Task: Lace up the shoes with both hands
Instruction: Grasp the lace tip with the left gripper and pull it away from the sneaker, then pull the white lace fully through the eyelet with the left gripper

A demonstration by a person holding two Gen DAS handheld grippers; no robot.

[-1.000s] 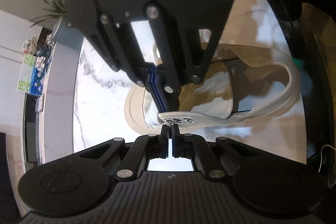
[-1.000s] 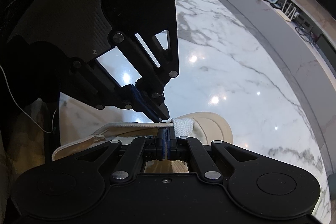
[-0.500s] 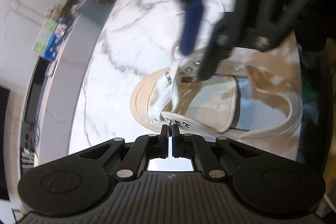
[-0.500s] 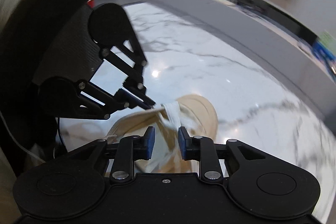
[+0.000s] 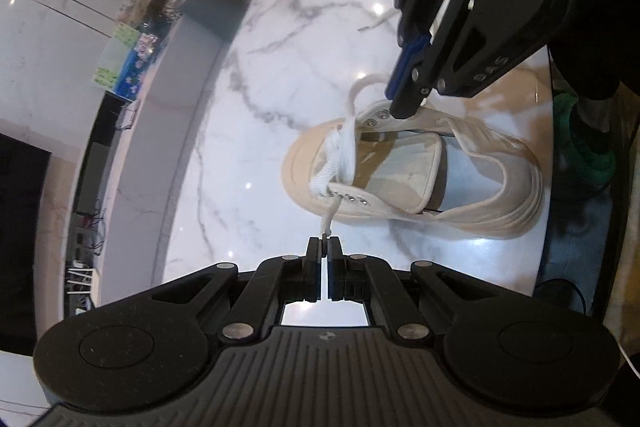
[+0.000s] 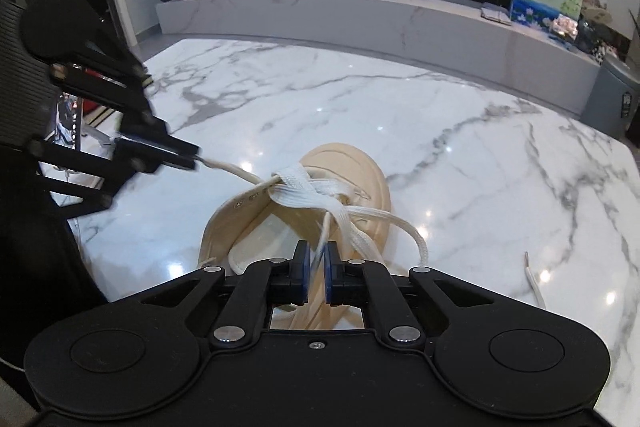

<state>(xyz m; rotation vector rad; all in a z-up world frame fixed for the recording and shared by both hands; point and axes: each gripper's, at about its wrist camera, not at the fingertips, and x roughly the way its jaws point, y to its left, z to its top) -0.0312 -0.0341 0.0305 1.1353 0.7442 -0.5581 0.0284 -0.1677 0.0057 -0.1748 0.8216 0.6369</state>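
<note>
A beige canvas shoe [image 5: 416,183] sits on the white marble tabletop [image 5: 248,131], toe pointing away from the person, its tongue lying open. Only the eyelets nearest the toe carry the white lace [image 6: 308,193], which crosses over itself there in a loose bunch; the row of metal eyelets further back along each flap looks empty, so I judge the lacing barely begun, with most of the holes left to thread and no bow to tie yet.

The left claw [image 5: 325,242] is pressed together on the tip of one lace end, which runs taut from the near-side eyelets to its fingers. The right claw [image 6: 316,259] has its blue pads nearly together with a thin strand of lace passing between them; they appear to pinch it, though a sliver of gap shows either side. In the left view that claw's tip sits right at the far-side eyelet row.

A loop of slack lace hangs off the shoe's right side, and a separate loose end [image 6: 534,281] lies on the marble well apart from the shoe.
</note>
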